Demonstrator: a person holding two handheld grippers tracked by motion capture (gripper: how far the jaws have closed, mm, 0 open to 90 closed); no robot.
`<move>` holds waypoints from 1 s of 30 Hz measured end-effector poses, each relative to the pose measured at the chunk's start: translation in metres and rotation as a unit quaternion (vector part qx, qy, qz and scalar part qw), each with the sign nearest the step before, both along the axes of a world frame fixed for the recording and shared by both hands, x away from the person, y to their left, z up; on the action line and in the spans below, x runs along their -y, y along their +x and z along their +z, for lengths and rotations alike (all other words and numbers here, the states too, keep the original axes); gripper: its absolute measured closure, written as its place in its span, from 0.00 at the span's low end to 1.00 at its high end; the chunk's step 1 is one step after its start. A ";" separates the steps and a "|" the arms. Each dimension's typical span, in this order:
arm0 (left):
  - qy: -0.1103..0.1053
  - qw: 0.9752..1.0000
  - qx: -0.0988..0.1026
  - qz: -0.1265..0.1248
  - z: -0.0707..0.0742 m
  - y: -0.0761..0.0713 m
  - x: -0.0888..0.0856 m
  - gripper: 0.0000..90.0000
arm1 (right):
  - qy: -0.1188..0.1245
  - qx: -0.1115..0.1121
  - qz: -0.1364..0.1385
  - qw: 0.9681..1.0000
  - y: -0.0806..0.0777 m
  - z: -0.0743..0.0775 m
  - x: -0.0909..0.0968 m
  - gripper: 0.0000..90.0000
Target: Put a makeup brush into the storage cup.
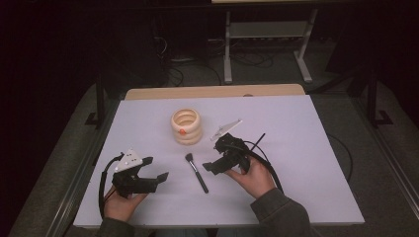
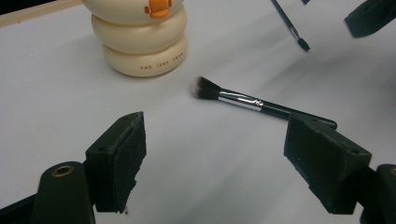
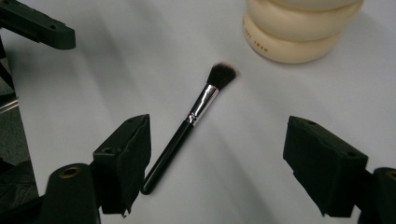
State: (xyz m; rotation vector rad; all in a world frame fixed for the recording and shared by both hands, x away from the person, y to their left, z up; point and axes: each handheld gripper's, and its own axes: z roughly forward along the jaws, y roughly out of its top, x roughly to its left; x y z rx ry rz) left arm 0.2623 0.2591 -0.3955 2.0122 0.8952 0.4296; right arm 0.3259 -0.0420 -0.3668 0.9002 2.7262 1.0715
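A small makeup brush with a black handle, a silver band and dark bristles [image 1: 196, 172] lies flat on the white counter [image 1: 296, 148], between the two tools. Its bristle end points to the far side, toward a cream-coloured holder shaped like three stacked rings with an orange spot [image 1: 187, 127].

The left tool [image 1: 157, 168] is at the near left, wide apart and holding nothing. The right tool [image 1: 213, 167] is just right of the brush. It is also spread apart and grips nothing; the brush handle lies near one of its black tips. A thin black stick [image 1: 258, 138] lies farther right.
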 end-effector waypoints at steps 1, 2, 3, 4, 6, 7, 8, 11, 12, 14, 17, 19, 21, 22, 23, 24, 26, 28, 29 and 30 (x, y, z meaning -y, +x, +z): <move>0.001 1.000 0.000 0.000 0.000 0.000 0.000 0.23 | -0.003 -0.002 0.002 1.000 0.000 -0.002 -0.003 0.25; 0.001 1.000 0.000 0.001 0.000 0.000 -0.001 0.23 | -0.007 -0.003 0.003 1.000 0.001 -0.003 -0.006 0.26; 0.004 1.000 0.004 -0.002 0.001 0.001 -0.001 0.23 | -0.010 -0.004 0.006 1.000 0.002 -0.005 -0.008 0.27; -0.003 1.000 0.000 0.002 0.001 0.000 -0.001 0.23 | -0.013 -0.006 0.004 1.000 0.002 -0.007 -0.011 0.27; 0.001 1.000 0.003 -0.001 0.001 0.001 -0.001 0.23 | -0.018 -0.011 0.007 1.000 0.002 -0.010 -0.016 0.27; -0.001 1.000 0.000 0.001 0.000 0.001 0.000 0.23 | -0.023 -0.010 0.010 1.000 0.002 -0.012 -0.019 0.28; -0.001 1.000 0.000 0.000 0.000 0.001 0.000 0.23 | -0.028 -0.014 0.013 0.999 0.002 -0.014 -0.021 0.30; -0.001 1.000 0.000 -0.001 0.000 0.001 0.001 0.23 | -0.035 -0.019 0.015 0.999 0.002 -0.020 -0.027 0.31; -0.001 1.000 0.000 -0.001 0.000 0.001 0.001 0.23 | -0.036 -0.026 0.016 0.999 0.002 -0.022 -0.029 0.32; 0.000 1.000 0.000 -0.001 0.000 0.001 0.001 0.23 | -0.043 -0.026 0.024 0.998 0.002 -0.027 -0.033 0.33; 0.002 1.000 -0.001 0.001 0.001 0.001 0.000 0.23 | -0.046 -0.026 0.024 0.998 0.001 -0.032 -0.039 0.35; 0.002 1.000 0.002 -0.001 0.001 0.002 -0.001 0.23 | -0.051 -0.033 0.023 0.998 0.001 -0.036 -0.042 0.38; 0.000 1.000 0.001 0.001 0.000 0.001 -0.001 0.23 | -0.057 -0.034 0.027 0.997 0.000 -0.040 -0.044 0.41; 0.000 1.000 0.000 0.001 0.000 0.001 -0.001 0.23 | -0.059 -0.033 0.029 0.997 0.000 -0.042 -0.046 0.42; -0.001 1.000 0.001 0.001 0.000 0.002 -0.001 0.23 | -0.063 -0.033 0.030 0.997 0.000 -0.044 -0.047 0.43; -0.001 1.000 0.000 0.001 0.000 0.002 -0.001 0.23 | -0.062 -0.035 0.028 0.997 0.000 -0.046 -0.048 0.44; -0.001 1.000 0.000 0.003 0.000 0.002 -0.001 0.23 | -0.068 -0.039 0.024 0.997 -0.001 -0.049 -0.050 0.47; 0.001 1.000 0.000 0.002 0.000 0.002 -0.001 0.23 | -0.079 -0.039 0.026 0.996 -0.001 -0.053 -0.052 0.49; 0.001 1.000 0.000 0.003 -0.001 0.002 -0.001 0.23 | -0.083 -0.039 0.025 0.995 -0.001 -0.055 -0.053 0.51; 0.001 1.000 0.000 0.003 -0.001 0.002 -0.001 0.23 | -0.086 -0.040 0.026 0.995 -0.001 -0.056 -0.053 0.52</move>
